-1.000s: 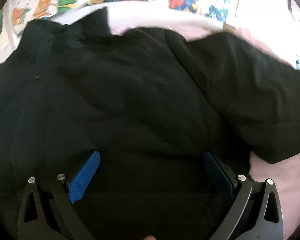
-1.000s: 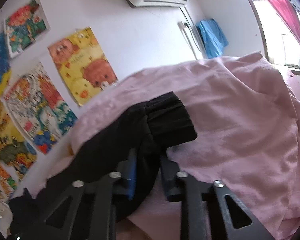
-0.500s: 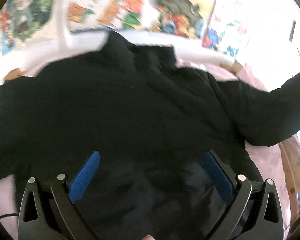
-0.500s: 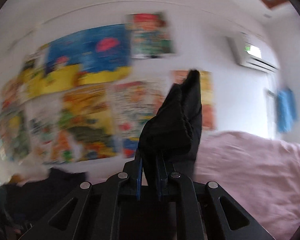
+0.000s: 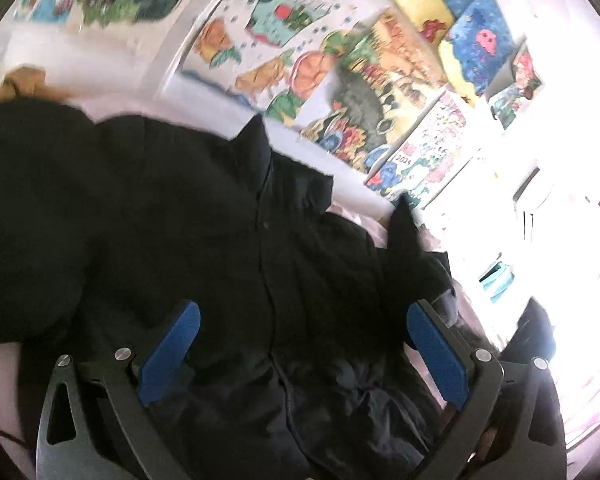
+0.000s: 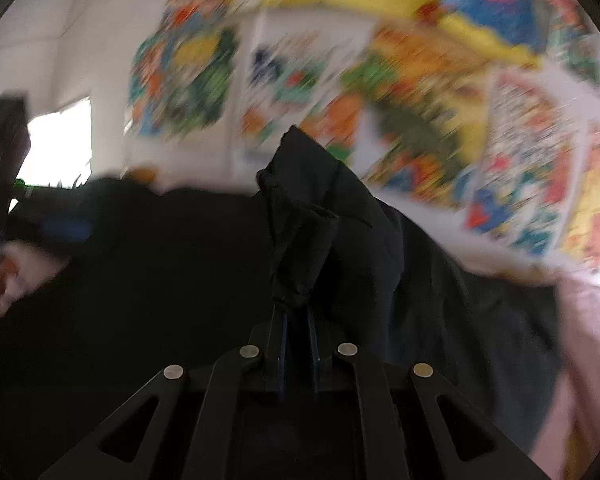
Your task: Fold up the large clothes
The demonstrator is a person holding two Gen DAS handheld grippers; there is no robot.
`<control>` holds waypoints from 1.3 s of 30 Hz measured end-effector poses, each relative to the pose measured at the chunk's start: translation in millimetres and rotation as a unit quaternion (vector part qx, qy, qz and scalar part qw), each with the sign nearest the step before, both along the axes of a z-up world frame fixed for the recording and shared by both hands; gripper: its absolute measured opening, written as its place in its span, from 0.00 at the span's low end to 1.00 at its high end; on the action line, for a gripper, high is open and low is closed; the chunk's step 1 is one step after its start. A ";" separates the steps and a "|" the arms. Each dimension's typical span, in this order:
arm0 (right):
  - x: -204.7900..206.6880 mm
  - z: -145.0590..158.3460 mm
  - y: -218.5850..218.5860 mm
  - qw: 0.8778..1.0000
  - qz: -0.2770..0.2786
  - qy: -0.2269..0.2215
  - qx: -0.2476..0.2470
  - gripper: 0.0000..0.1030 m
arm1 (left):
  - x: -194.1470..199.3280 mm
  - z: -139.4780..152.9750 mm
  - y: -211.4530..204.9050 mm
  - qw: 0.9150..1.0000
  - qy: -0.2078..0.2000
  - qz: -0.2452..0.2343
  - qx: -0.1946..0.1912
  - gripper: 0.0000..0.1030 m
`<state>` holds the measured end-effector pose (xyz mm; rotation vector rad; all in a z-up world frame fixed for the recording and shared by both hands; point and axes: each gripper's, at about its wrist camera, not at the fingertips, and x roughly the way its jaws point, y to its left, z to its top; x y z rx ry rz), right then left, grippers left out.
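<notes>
A large black jacket (image 5: 203, 240) lies spread on a pink bed sheet, its front closure running down the middle and its collar at the far end. My left gripper (image 5: 300, 344) hovers over the jacket's lower front, open wide, with its blue pads (image 5: 171, 352) clear of the cloth. My right gripper (image 6: 295, 320) is shut on the jacket's black sleeve (image 6: 304, 216), whose cuff stands up bunched above the fingertips, over the jacket's body (image 6: 139, 280). In the left wrist view the raised sleeve (image 5: 404, 236) shows at the right.
Colourful posters (image 5: 340, 80) cover the white wall behind the bed. The pink sheet (image 6: 588, 340) shows at the right of the jacket. A wall air conditioner (image 5: 532, 196) and a bright window area are at the far right. A brown bedpost (image 5: 23, 80) is at the far left.
My right gripper has carried the sleeve from the pink sheet across toward the jacket's body, rolling as it went. My left gripper has risen and swung over the jacket, still open.
</notes>
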<state>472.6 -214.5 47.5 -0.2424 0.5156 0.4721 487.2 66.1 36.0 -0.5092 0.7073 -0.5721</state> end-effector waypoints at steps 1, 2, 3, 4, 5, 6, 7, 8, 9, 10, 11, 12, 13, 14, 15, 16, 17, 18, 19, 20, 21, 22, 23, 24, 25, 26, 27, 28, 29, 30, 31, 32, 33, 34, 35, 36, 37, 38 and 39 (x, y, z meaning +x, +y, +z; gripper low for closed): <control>1.2 -11.5 3.8 1.000 0.016 0.023 -0.003 0.09 | 4.8 -3.5 -0.2 1.000 0.011 -0.005 -0.012 0.99; 2.2 -22.4 12.0 0.999 0.029 0.043 -0.008 0.09 | 9.0 -8.1 -0.3 1.000 0.022 -0.008 -0.020 0.99; 3.3 -32.9 20.4 0.997 0.042 0.063 -0.015 0.09 | 15.7 -13.7 -1.5 0.999 0.035 -0.009 -0.025 0.98; 3.9 -40.2 26.3 0.995 0.052 0.077 -0.019 0.09 | 23.8 -20.4 -4.5 0.998 0.047 -0.011 -0.027 0.98; 4.9 -48.0 32.2 0.993 0.062 0.094 -0.025 0.09 | 30.4 -26.7 -6.5 0.998 0.058 -0.016 -0.028 0.98; 4.9 -54.2 35.6 0.992 0.067 0.105 -0.026 0.09 | 34.7 -29.5 -9.1 0.997 0.065 -0.018 -0.028 0.98; 5.4 -60.2 38.4 0.991 0.071 0.115 -0.027 0.09 | 41.4 -32.9 -12.0 0.997 0.070 -0.019 -0.026 0.98; -0.9 -66.1 38.1 0.990 0.071 0.117 -0.027 0.09 | 46.5 -36.2 -16.5 0.996 0.079 -0.020 -0.023 0.98; -1.8 -67.7 38.8 0.990 0.071 0.116 -0.028 0.09 | 50.3 -40.6 -18.0 0.996 0.086 -0.021 -0.020 0.98; -2.8 -69.2 38.8 0.990 0.071 0.118 -0.024 0.09 | 53.8 -44.9 -21.1 0.995 0.096 -0.018 -0.014 0.98; -3.0 -70.8 39.4 0.990 0.070 0.119 -0.020 0.09 | 55.8 -50.7 -22.2 0.994 0.106 -0.013 -0.006 0.97; -3.2 -69.8 38.1 0.990 0.068 0.121 -0.016 0.10 | 58.9 -55.5 -23.8 0.993 0.118 -0.011 -0.007 0.95; -3.1 -68.8 37.6 0.990 0.067 0.123 -0.013 0.10 | 60.8 -60.8 -23.5 0.992 0.125 -0.012 -0.012 0.92; -2.1 -68.2 36.1 0.990 0.065 0.125 -0.009 0.10 | 62.3 -64.6 -24.5 0.991 0.134 -0.014 -0.018 0.81; -1.7 -68.2 34.9 0.989 0.065 0.130 -0.006 0.10 | 63.9 -68.1 -25.6 0.990 0.141 -0.016 -0.022 0.68; -2.8 -69.9 34.5 0.989 0.066 0.135 -0.003 0.10 | 65.9 -71.3 -26.4 0.989 0.147 -0.019 -0.023 0.62; -0.7 -69.4 37.4 0.988 0.067 0.138 -0.003 0.10 | 67.7 -73.5 -28.6 0.987 0.155 -0.021 -0.025 0.49; 0.3 -69.2 36.6 0.988 0.067 0.139 -0.003 0.10 | 69.1 -74.4 -30.0 0.987 0.157 -0.023 -0.028 0.42; -2.6 -69.6 36.8 0.988 0.066 0.137 -0.005 0.10 | 69.5 -75.3 -31.4 0.987 0.158 -0.026 -0.034 0.40; -5.1 -69.2 36.8 0.989 0.066 0.134 -0.008 0.10 | 69.4 -74.3 -33.3 0.987 0.156 -0.029 -0.038 0.32; -8.0 -69.0 37.1 0.989 0.065 0.132 -0.012 0.11 | 69.3 -73.2 -35.8 0.987 0.152 -0.031 -0.035 0.19; -9.3 -69.2 37.2 0.989 0.066 0.131 -0.015 0.11 | 68.8 -70.7 -37.7 0.988 0.149 -0.031 -0.032 0.13; -11.3 -69.5 36.9 0.989 0.069 0.131 -0.018 0.12 | 68.4 -68.4 -39.4 0.989 0.144 -0.032 -0.027 0.09; -14.0 -69.2 36.1 0.989 0.073 0.130 -0.019 0.17 | 66.9 -65.7 -41.0 0.990 0.139 -0.027 -0.019 0.04; -16.7 -68.3 34.4 0.988 0.077 0.129 -0.020 0.20 | 65.2 -62.3 -42.9 0.991 0.130 -0.018 -0.006 0.03; -18.5 -67.0 32.4 0.989 0.079 0.127 -0.020 0.26 | 62.5 -56.8 -41.9 0.993 0.118 -0.007 0.011 0.02; -22.3 -65.0 29.8 0.989 0.080 0.125 -0.020 0.28 | 61.7 -53.9 -44.2 0.994 0.110 -0.001 0.023 0.02; -24.7 -62.7 26.8 0.989 0.082 0.123 -0.019 0.31 | 60.3 -47.3 -45.1 0.995 0.096 0.007 0.037 0.02; -28.7 -58.8 22.3 0.989 0.085 0.119 -0.014 0.35 | 56.9 -34.8 -41.8 0.996 0.071 0.021 0.056 0.02; -31.9 -53.9 15.8 0.990 0.088 0.112 -0.007 0.42 | 54.3 -27.4 -41.2 0.996 0.053 0.029 0.068 0.02; -34.9 -47.8 8.2 0.991 0.087 0.100 0.001 0.48 | 50.5 -16.1 -37.8 0.995 0.028 0.044 0.084 0.02; -36.4 -42.2 1.1 0.992 0.086 0.087 0.010 0.56 | 46.6 -3.3 -32.1 0.993 0.000 0.059 0.098 0.02; -38.9 -34.3 -8.6 0.994 0.083 0.069 0.024 0.59 | 42.9 3.9 -28.5 0.991 -0.019 0.070 0.110 0.02; -39.9 -28.3 -16.2 0.995 0.079 0.056 0.036 0.59 | 40.1 10.0 -24.8 0.988 -0.035 0.081 0.124 0.02; -39.2 -21.7 -25.9 0.995 0.071 0.041 0.049 0.60 | 37.8 14.1 -22.3 0.984 -0.048 0.093 0.141 0.02; -37.1 -15.8 -35.6 0.997 0.052 0.026 0.058 0.63 | 36.5 16.4 -19.5 0.979 -0.059 0.107 0.162 0.02; -32.7 -12.4 -44.3 0.998 0.023 0.012 0.059 0.65 | 36.3 16.5 -17.5 0.973 -0.068 0.122 0.184 0.02; -27.9 -11.2 -49.9 0.999 -0.004 0.005 0.054 0.66 | 36.9 14.1 -15.0 0.967 -0.074 0.134 0.202 0.02; -19.5 -12.8 -55.9 0.998 -0.036 0.002 0.046 0.66 | 39.7 8.6 -13.2 0.960 -0.077 0.147 0.225 0.02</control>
